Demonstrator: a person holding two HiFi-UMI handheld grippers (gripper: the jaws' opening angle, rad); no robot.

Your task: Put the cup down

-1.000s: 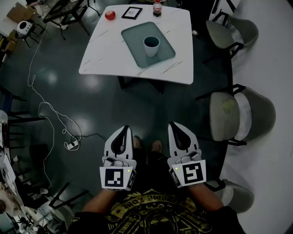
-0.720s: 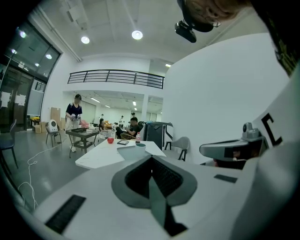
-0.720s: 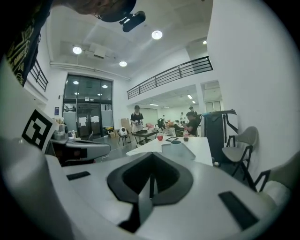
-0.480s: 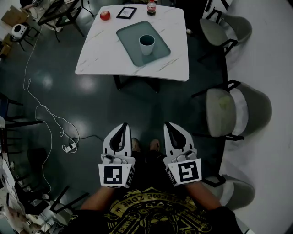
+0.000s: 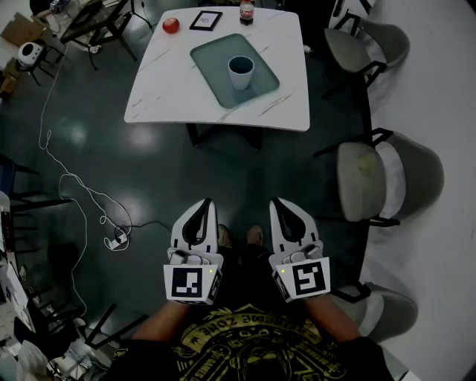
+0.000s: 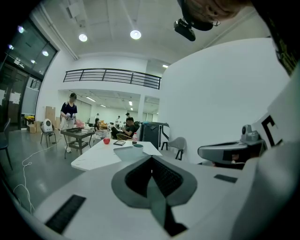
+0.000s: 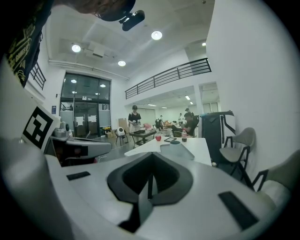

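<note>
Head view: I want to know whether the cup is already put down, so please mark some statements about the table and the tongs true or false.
1. The cup stands on the tray. True.
2. The right tongs hold the cup. False: they are shut on nothing, well short of the table.
3. A red round thing lies on the table. True.
4. The left tongs gape wide. False: they are shut and empty.
5. The bottle stands on the tray. False: it stands on the table, beyond the tray.
</note>
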